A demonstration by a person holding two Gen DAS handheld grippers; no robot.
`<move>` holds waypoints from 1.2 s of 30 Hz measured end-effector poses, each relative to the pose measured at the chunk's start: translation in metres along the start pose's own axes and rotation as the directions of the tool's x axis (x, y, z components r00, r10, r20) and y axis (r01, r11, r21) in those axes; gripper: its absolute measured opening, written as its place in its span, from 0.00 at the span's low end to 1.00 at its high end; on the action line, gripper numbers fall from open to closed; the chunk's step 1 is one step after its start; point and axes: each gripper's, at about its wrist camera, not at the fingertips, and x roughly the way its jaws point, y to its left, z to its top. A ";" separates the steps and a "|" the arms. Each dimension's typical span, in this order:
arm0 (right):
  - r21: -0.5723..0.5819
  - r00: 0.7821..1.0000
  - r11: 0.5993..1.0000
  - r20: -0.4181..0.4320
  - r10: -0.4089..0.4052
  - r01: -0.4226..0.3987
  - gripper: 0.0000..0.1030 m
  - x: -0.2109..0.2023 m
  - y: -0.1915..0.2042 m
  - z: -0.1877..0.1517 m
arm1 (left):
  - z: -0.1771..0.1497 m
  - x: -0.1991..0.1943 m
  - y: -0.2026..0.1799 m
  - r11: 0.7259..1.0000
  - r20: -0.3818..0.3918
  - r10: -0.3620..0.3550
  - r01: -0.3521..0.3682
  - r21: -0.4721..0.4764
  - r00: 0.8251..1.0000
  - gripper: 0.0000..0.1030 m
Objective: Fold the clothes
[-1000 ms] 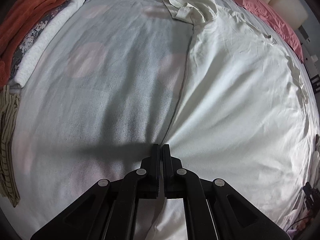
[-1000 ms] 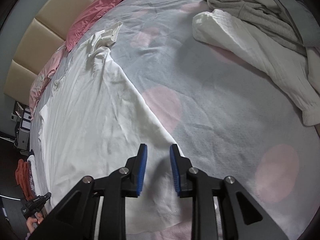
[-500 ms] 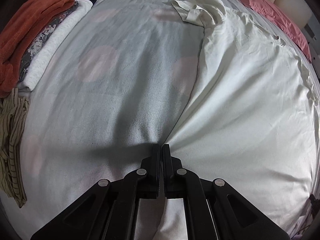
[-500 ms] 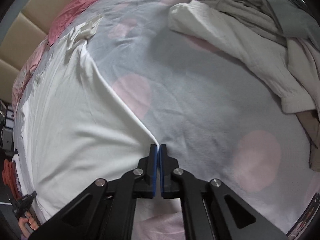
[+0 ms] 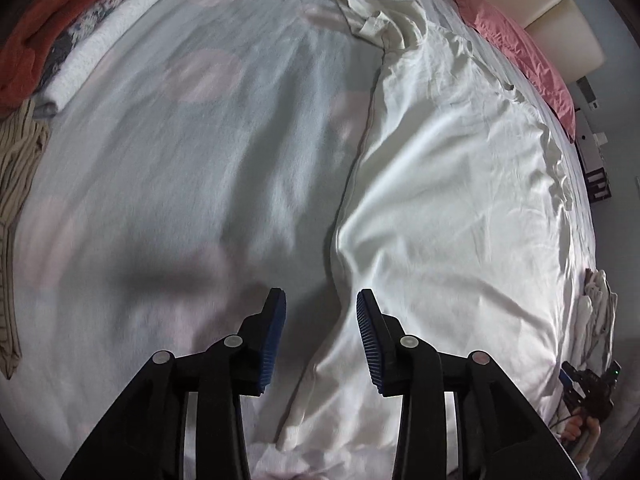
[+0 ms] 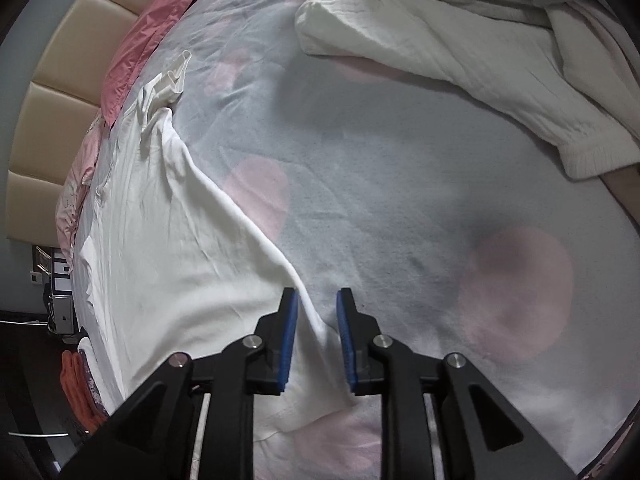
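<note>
A white garment (image 5: pixel 440 220) lies spread flat on the pale grey bedspread with pink dots (image 5: pixel 200 180), its bunched sleeve (image 5: pixel 380 20) at the far end. In the left wrist view my left gripper (image 5: pixel 320 320) hovers over the garment's near left edge. Its jaws are opening and the pads press on nothing, with the fabric lying loose beneath the gap. In the right wrist view the same garment (image 6: pixel 180 260) fills the left side. My right gripper (image 6: pixel 317 320) straddles its right edge near the hem, jaws opening, and the cloth edge lies slack between the blue pads.
Folded orange, floral and white items (image 5: pixel 80 28) are stacked at the far left, with a striped garment (image 5: pixel 16 200) beside them. A heap of unfolded cream and grey clothes (image 6: pixel 440 40) lies at the far right. Pink pillows (image 6: pixel 160 20) rest against a beige headboard (image 6: pixel 60 92).
Half a second ago both grippers were shut on the garment's edges. Now both have let go and their jaws stand apart. The cloth has dropped flat onto the bed.
</note>
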 end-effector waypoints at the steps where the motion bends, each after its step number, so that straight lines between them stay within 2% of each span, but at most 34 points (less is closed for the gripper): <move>1: -0.001 1.000 1.000 -0.012 -0.017 0.017 0.21 0.000 -0.001 0.001 | -0.009 0.000 0.001 1.000 -0.034 -0.005 0.004 -0.006 0.999 0.38; 6: -0.074 0.988 0.990 -0.092 -0.127 0.120 0.22 0.011 0.006 -0.006 | -0.035 0.012 0.001 0.998 -0.159 0.068 -0.065 0.025 0.985 0.38; 9: -0.168 0.970 0.967 -0.119 -0.214 0.193 0.21 0.022 0.020 -0.010 | -0.040 0.017 -0.010 0.988 -0.162 0.143 -0.131 0.083 0.976 0.34; 11: -0.210 0.961 0.952 -0.121 -0.249 0.220 0.11 0.026 0.027 -0.012 | -0.043 0.015 -0.018 0.980 -0.156 0.173 -0.155 0.122 0.972 0.13; 12: -0.216 0.962 0.953 -0.128 -0.242 0.211 0.08 0.024 0.028 -0.012 | -0.044 0.014 -0.021 0.981 -0.161 0.165 -0.145 0.130 0.973 0.07; 13: -0.221 0.963 0.955 -0.133 -0.233 0.201 0.05 0.022 0.029 -0.012 | -0.045 0.012 -0.023 0.981 -0.167 0.157 -0.135 0.139 0.973 0.06; 16: -0.205 0.977 0.967 -0.119 -0.175 0.149 0.03 0.001 0.028 -0.010 | -0.047 -0.005 -0.025 0.986 -0.163 0.113 -0.091 0.140 0.980 0.05; 20: -0.210 0.989 0.973 -0.090 -0.114 0.093 0.02 -0.036 0.028 -0.008 | -0.055 -0.035 -0.029 0.974 -0.154 0.113 -0.079 0.211 0.981 0.04; 23: -0.265 0.982 0.953 -0.072 -0.174 0.150 0.02 -0.046 0.035 -0.008 | -0.060 -0.040 -0.025 0.964 -0.181 0.146 -0.099 0.246 0.973 0.04; 26: -0.314 0.962 0.922 -0.079 -0.262 0.225 0.02 -0.041 0.030 -0.014 | -0.068 -0.031 -0.025 0.947 -0.215 0.205 -0.138 0.291 0.955 0.04; 28: -0.338 0.939 0.898 -0.092 -0.331 0.283 0.02 -0.035 0.016 -0.021 | -0.074 -0.017 -0.025 0.932 -0.240 0.255 -0.172 0.319 0.937 0.04; 31: -0.332 0.907 0.888 -0.167 -0.387 0.318 0.02 -0.007 0.005 -0.021 | -0.079 0.008 -0.020 0.925 -0.281 0.302 -0.210 0.316 0.911 0.04; 34: -0.358 0.877 0.863 -0.192 -0.442 0.356 0.02 0.010 0.006 -0.020 | -0.077 0.020 -0.017 0.930 -0.307 0.311 -0.222 0.292 0.900 0.04; 36: -0.388 0.862 0.840 -0.183 -0.473 0.379 0.03 0.015 0.011 -0.021 | -0.078 0.020 -0.014 0.936 -0.318 0.303 -0.218 0.275 0.898 0.05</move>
